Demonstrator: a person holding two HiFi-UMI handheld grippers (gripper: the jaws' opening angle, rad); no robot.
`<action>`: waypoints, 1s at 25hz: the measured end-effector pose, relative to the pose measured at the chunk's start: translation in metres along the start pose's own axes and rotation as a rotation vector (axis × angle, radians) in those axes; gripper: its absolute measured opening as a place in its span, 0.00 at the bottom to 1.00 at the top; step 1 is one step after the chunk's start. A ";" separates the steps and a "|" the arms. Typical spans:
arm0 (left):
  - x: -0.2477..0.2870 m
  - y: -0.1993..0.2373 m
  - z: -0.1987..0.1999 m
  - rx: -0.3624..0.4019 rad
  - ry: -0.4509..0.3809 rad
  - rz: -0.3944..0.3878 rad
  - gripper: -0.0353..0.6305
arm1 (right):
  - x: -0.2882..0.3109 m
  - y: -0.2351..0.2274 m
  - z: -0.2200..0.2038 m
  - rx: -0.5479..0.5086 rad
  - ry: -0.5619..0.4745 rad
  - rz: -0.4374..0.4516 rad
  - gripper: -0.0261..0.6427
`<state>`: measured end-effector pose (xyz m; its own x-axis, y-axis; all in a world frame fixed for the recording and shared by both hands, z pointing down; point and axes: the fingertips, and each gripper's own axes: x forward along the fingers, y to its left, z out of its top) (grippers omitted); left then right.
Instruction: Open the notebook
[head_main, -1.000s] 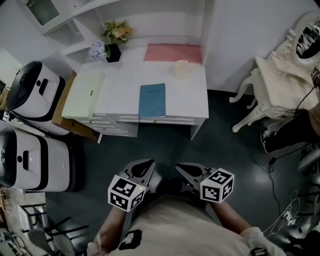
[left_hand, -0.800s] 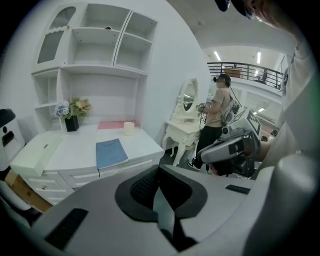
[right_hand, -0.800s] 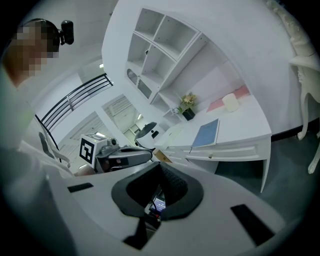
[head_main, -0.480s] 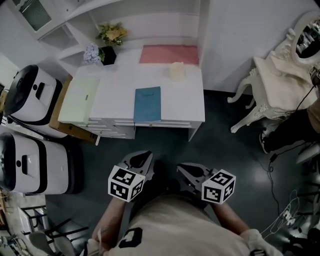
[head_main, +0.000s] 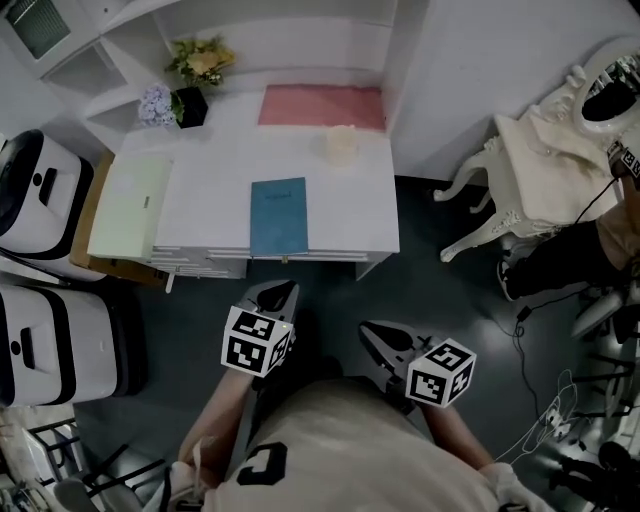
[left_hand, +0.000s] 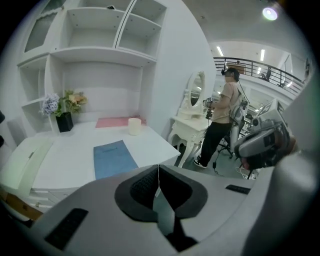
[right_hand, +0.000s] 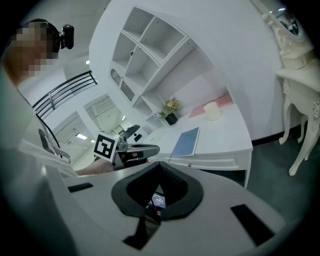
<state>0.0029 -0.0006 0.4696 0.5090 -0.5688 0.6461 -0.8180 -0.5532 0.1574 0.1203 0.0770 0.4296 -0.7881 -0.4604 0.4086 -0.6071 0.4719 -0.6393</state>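
Both claws are pinched fully closed with nothing in them. The left gripper (head_main: 283, 291) hangs just off the front of the notebook (head_main: 278, 216), short of the desk edge. The right gripper (head_main: 368, 331) is further back from the notebook and off to its right, well apart from it.

The notebook itself is a blue one, cover shut, lying flat on the white desk (head_main: 205, 190) right up near the front edge. Behind the notebook and a bit right there's a cream cup-looking thing (head_main: 341, 145), and a pink mat (head_main: 322, 105) behind that. Left of the notebook is a pale green pad (head_main: 128, 205).

So I'd call this the reach-in stage, nothing touched yet. Next I reckon one claw has to get down to the cover's free edge, either parting its jaws to nip it or sliding a tip under. The other could pin the notebook so it doesn't skate. Can't tell from here which side the spine is on.
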 end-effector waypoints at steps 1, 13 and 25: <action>0.008 0.007 0.002 0.007 0.002 0.006 0.08 | 0.004 -0.002 0.003 -0.003 0.005 -0.008 0.06; 0.097 0.057 -0.004 0.158 0.169 -0.082 0.37 | 0.059 -0.010 0.039 -0.012 0.038 -0.091 0.06; 0.168 0.081 -0.002 0.284 0.285 -0.002 0.58 | 0.090 -0.011 0.054 0.009 0.041 -0.084 0.06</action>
<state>0.0218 -0.1400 0.5924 0.3833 -0.3983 0.8334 -0.6900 -0.7233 -0.0283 0.0614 -0.0103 0.4378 -0.7383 -0.4666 0.4869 -0.6702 0.4265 -0.6074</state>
